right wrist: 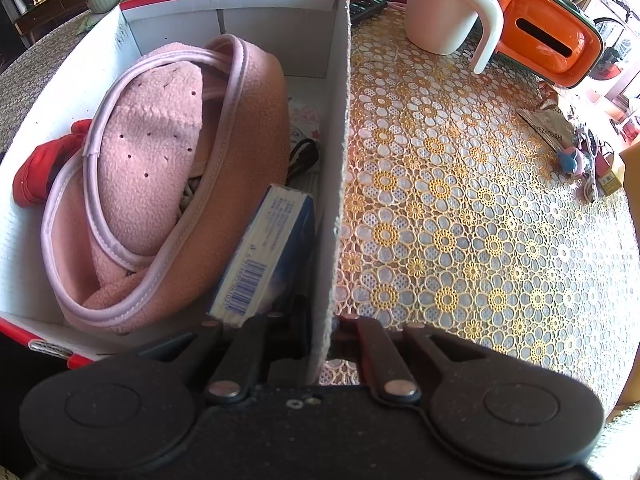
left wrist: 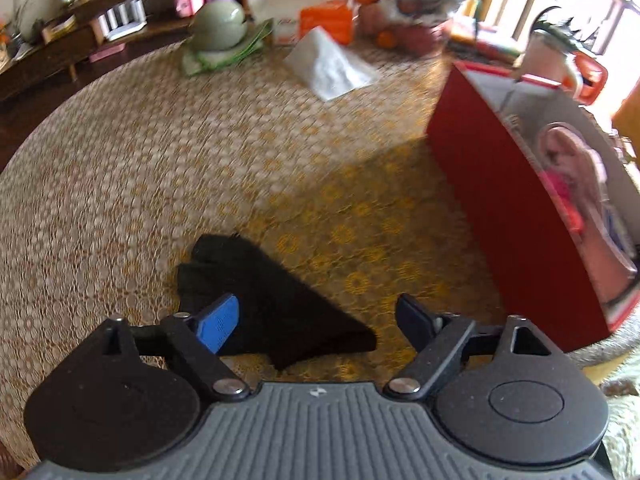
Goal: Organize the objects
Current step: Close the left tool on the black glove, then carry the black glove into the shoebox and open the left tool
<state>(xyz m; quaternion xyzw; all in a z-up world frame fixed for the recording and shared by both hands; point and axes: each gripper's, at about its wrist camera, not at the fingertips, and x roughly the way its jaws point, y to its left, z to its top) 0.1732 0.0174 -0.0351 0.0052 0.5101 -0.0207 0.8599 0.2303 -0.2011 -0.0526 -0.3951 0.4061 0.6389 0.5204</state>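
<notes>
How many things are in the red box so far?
4 visible: a pink hat filling most of it, a red cloth behind it, a blue-and-white carton against the near wall, a black cord. More may be underneath.

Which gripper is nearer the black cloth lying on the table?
Left. The left gripper hangs open right over the black cloth, not gripping it. The right gripper is shut on the red box's wall, away from the cloth.

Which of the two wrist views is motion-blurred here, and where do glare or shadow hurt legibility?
Left wrist view: smeared throughout, the tablecloth pattern streaked; the red box casts a dark shadow toward the black cloth. Right wrist view: sharp; window glare washes out the far right, and the box wall is crisp.
</notes>
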